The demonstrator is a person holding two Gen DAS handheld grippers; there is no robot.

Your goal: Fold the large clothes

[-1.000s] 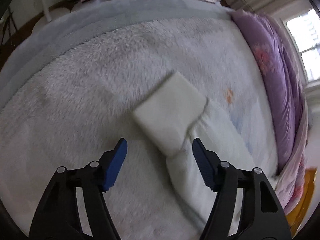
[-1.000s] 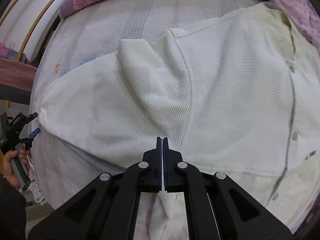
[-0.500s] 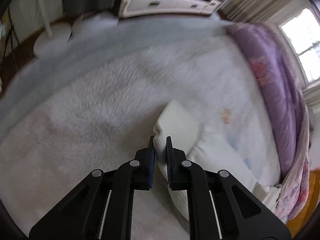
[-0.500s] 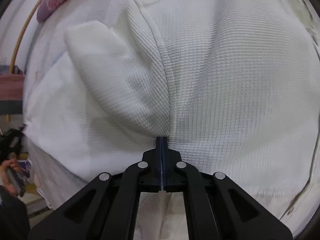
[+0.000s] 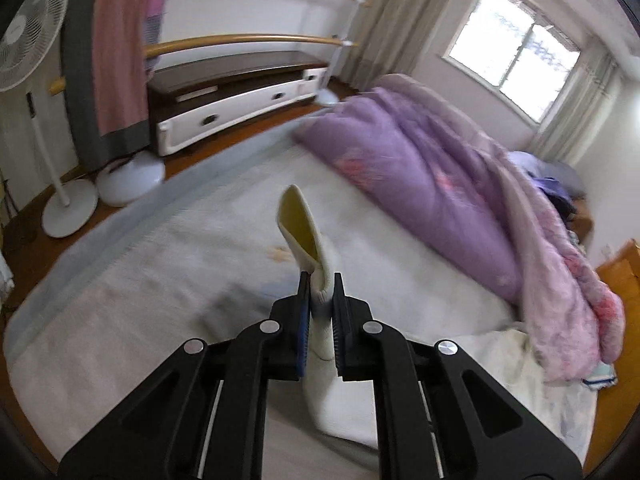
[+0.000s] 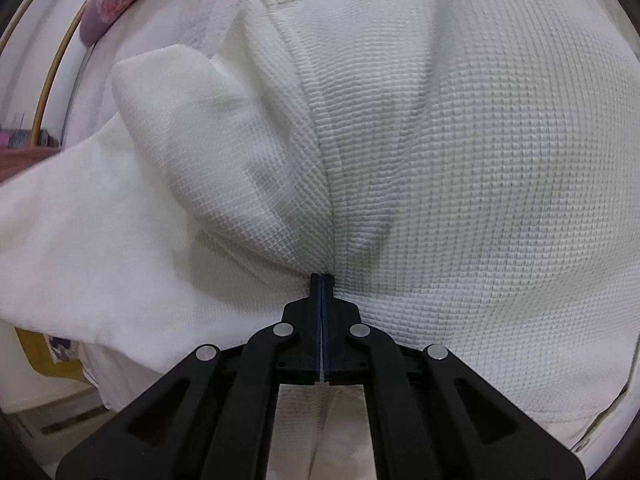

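A large white waffle-knit garment point(image 6: 460, 152) lies spread on the bed and fills the right wrist view. My right gripper point(image 6: 322, 280) is shut on the garment's fabric at the armpit seam, where the sleeve point(image 6: 192, 148) meets the body. In the left wrist view my left gripper point(image 5: 320, 300) is shut on the sleeve's cuff end point(image 5: 300, 224), which stands lifted above the pale fluffy bed cover point(image 5: 140, 280). The rest of the sleeve hangs down below the jaws.
A purple quilt point(image 5: 440, 184) lies bunched along the far right side of the bed. Beyond the bed stand a white drawer cabinet point(image 5: 240, 108), a floor fan point(image 5: 28, 40) and a rack with hanging pink cloth point(image 5: 116, 48). A window point(image 5: 516, 52) is at the right.
My left gripper closed on the sleeve cuff and lifted it off the bed, tilting up toward the room. My right gripper stayed shut and moved closer in on the armpit seam.
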